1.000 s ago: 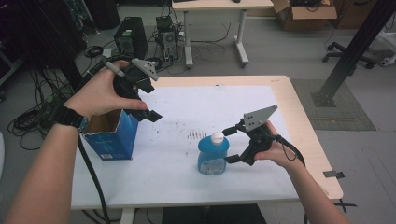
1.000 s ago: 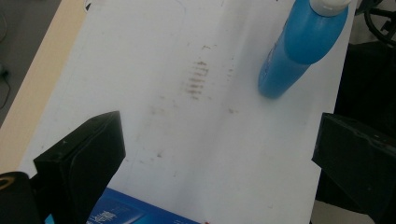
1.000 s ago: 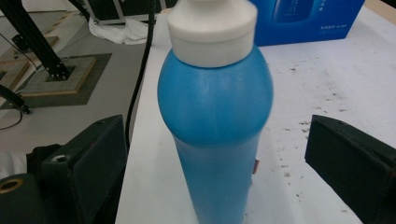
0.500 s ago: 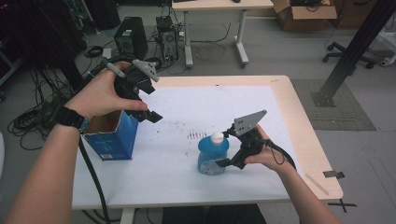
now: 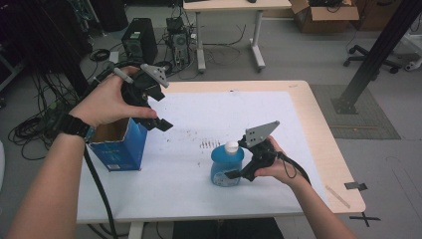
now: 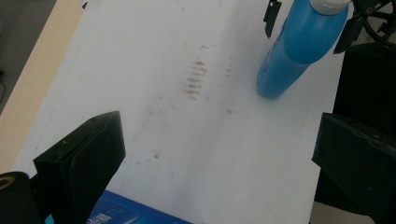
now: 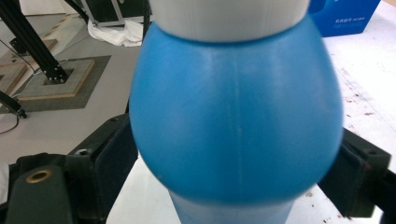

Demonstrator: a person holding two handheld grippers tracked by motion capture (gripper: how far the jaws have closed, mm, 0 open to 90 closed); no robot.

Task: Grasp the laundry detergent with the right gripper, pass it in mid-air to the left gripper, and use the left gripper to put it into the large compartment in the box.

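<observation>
The right gripper is standing with its jaws set on either side of a round-shouldered blue plastic bottle with a white cap; in the right gripper view the two black jaws are flanking the widest part of the bottle, touching or nearly touching it, and I cannot tell whether they are squeezing. The bottle is standing upright on the white sheet covering the light wooden desk, near the middle of its front half.

The left gripper is hanging in the air above the desk's left part with its jaws spread wide and nothing between them. Just below and beside it an open blue cardboard box is sitting at the sheet's left edge; its brown inside is showing, and what it holds cannot be made out.

In the left gripper view the bottle is leaning across the upper right, with dark smudges marking the sheet beside it.
</observation>
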